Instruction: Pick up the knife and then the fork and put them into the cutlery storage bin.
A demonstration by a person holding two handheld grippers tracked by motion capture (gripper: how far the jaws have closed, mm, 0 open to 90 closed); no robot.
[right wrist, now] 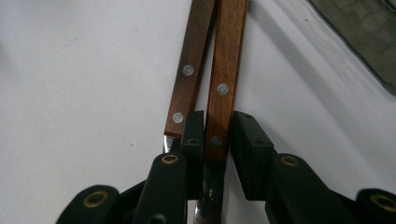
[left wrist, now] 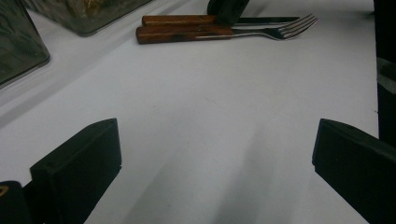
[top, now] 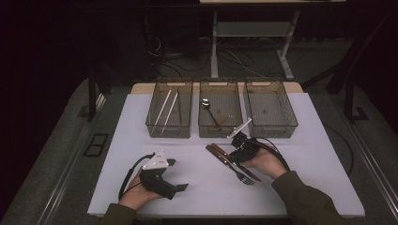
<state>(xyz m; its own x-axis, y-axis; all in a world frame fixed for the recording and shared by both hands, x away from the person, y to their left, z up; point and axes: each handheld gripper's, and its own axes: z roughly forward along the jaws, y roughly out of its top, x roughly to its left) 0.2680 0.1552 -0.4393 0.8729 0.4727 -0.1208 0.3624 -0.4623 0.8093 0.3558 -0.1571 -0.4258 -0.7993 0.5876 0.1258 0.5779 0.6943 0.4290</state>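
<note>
Now, R gripper (right wrist: 217,135): clamped on the knife (right wrist: 225,70) handle at its blade end; one pad against each side of the wood, as the R gripper view shows.
R jaw detail: one jaw sits wedged in the narrow gap btwn the two wooden handles, the other on the knife's outer side.
R gripper in high view (top: 234,157): low on the surface, right of centre, held in the person's R hand (top: 265,161); cable loops round the hand.
Knife pos: flat on the surface (top: 300,154), handle twd the bins, blade twd the person; blade partly hidden under the gripper.
Fork (right wrist: 187,79): lies just beside the knife, roughly parallel, handles touching or nearly so near the far end; outside the jaws.
Fork in L gripper view (left wrist: 261,32): tines point away from the handle end, nearer the camera than the knife (left wrist: 177,20).
L gripper (left wrist: 217,158): jaws wide apart, nothing btwn them, bare surface below.
L gripper in high view (top: 178,174): front left of the surface, well apart from the cutlery, in the L hand (top: 136,197).
Bins: three clear bins in a row at the far side of the surface.
L bin (top: 152,119): two pale sticks (top: 166,110) inside.
Mid bin (top: 202,126): spoon (top: 209,108) inside.
R bin (top: 286,117): just beyond the R gripper.
</note>
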